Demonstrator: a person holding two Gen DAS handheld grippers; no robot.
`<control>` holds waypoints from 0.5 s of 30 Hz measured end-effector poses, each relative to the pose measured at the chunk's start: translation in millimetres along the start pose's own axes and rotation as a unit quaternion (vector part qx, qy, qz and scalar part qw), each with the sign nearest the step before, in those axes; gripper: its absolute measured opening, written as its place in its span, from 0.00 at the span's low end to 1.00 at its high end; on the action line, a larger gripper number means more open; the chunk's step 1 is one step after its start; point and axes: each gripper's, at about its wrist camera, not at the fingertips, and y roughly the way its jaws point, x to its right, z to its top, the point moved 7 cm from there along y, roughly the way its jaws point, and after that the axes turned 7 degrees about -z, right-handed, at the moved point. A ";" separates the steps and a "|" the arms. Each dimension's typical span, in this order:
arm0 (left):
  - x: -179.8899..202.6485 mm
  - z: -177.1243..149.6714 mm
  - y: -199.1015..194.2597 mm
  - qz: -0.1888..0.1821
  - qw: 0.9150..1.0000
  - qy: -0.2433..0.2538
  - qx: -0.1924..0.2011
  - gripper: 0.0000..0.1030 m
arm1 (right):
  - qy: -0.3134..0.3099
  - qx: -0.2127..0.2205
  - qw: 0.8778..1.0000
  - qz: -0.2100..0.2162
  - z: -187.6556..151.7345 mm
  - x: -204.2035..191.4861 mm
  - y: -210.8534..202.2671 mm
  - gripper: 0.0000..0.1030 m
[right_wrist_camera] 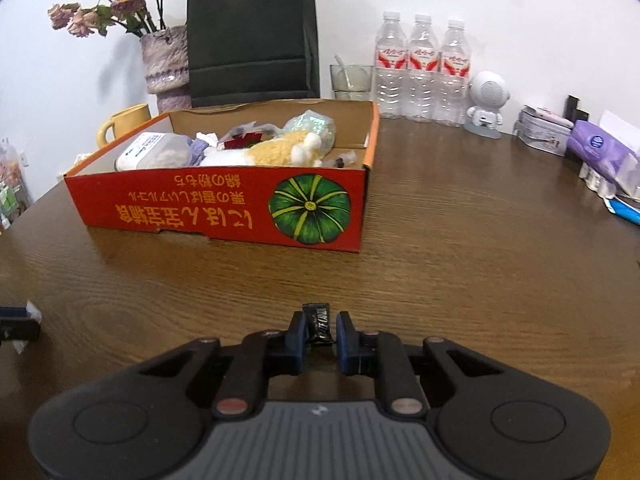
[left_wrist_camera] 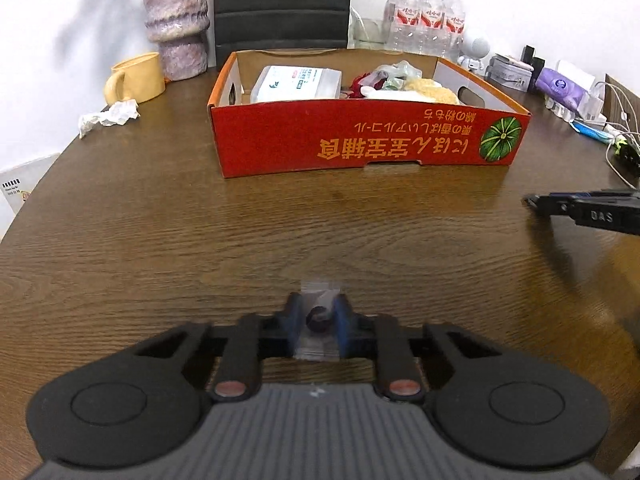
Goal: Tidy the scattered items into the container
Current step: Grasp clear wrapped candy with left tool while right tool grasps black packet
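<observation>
Red box (left_wrist_camera: 360,140) partly hides its contents; left tool (left_wrist_camera: 317,320) grips a blurry clear bag (left_wrist_camera: 318,322).

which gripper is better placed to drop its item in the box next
Left, probably. The left gripper is shut on a small clear bag and squarely faces the red box; the right gripper's dark packet isn't visibly clamped.

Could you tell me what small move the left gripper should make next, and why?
Probably carry forward toward the red box: the left gripper is shut on a small clear bag, and the box lies straight ahead across bare table.
</observation>
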 end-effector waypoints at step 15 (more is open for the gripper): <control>-4.1 11.1 -9.1 0.015 0.999 -0.002 0.031 0.16 | 0.010 0.006 1.000 -0.001 -10.6 0.7 -18.6 0.14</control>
